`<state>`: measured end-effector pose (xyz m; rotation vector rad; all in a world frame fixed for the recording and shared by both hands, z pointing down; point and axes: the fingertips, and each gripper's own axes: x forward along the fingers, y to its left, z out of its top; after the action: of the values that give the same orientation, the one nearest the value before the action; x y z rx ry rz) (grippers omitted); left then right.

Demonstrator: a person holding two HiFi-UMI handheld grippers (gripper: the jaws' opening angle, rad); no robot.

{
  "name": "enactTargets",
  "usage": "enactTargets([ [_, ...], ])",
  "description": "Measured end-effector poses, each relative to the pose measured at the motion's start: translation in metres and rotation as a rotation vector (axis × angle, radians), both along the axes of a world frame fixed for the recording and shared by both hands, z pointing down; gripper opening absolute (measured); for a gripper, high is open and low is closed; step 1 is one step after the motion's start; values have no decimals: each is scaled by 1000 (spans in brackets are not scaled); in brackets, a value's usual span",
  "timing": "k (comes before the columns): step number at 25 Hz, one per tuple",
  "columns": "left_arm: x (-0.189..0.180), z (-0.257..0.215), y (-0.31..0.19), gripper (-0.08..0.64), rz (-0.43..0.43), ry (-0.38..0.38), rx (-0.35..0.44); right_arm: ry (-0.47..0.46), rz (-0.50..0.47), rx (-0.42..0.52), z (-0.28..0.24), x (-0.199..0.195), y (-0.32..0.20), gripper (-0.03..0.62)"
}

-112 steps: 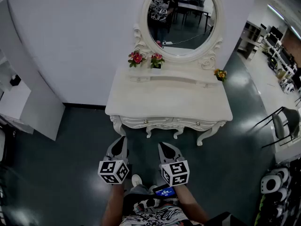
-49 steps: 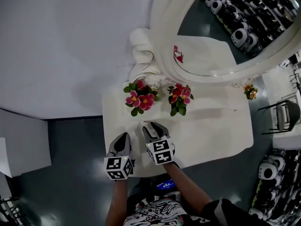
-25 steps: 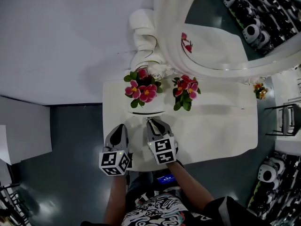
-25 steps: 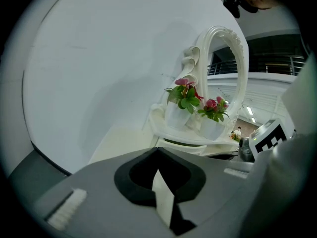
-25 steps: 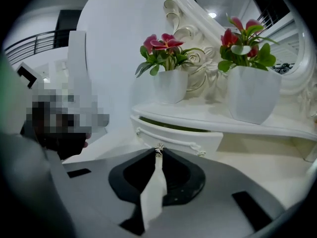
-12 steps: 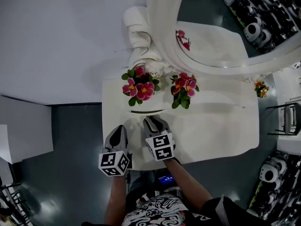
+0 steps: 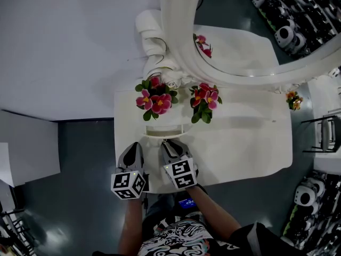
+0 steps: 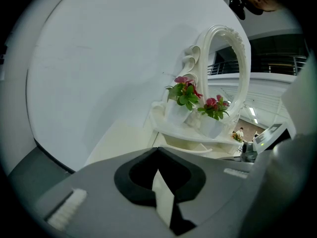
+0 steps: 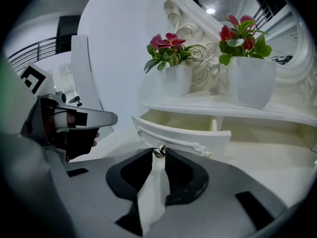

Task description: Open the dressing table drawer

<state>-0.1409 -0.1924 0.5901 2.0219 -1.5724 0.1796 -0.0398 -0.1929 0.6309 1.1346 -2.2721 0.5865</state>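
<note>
One small white drawer (image 9: 183, 135) sits partly pulled out under the dressing table (image 7: 240, 137) shelf (image 9: 208, 104), bare cream inside. Two white pots (image 9: 177, 80) above hold pink flowers (image 9: 168, 46). The right gripper (image 9: 159, 155) has its jaws closing on the drawer's little metal knob (image 9: 159, 151), while the left gripper (image 8: 157, 150) is pinched together on nothing.

In the head view the oval mirror in its white carved frame (image 7: 240, 36) runs off the top and right edges. The right gripper (image 7: 171, 142) covers the front of the small white drawer (image 7: 165, 130), whose little metal knob (image 9: 159, 151) shows only in the right gripper view, between the closing jaws. The top of the white dressing table (image 7: 240, 137) hides whatever lies beneath it, and the yellow flowers (image 7: 292, 99) at its right end are too small to make out.
</note>
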Motion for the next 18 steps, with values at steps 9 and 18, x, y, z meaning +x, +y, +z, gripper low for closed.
enactTargets([
  [9,10,-33,6,2,47,-13,65,-24,82,-15,-26,27,12,3],
  [18,23,-91,8,2,94,-9,200,-80,141,189,-112,50,13,2],
])
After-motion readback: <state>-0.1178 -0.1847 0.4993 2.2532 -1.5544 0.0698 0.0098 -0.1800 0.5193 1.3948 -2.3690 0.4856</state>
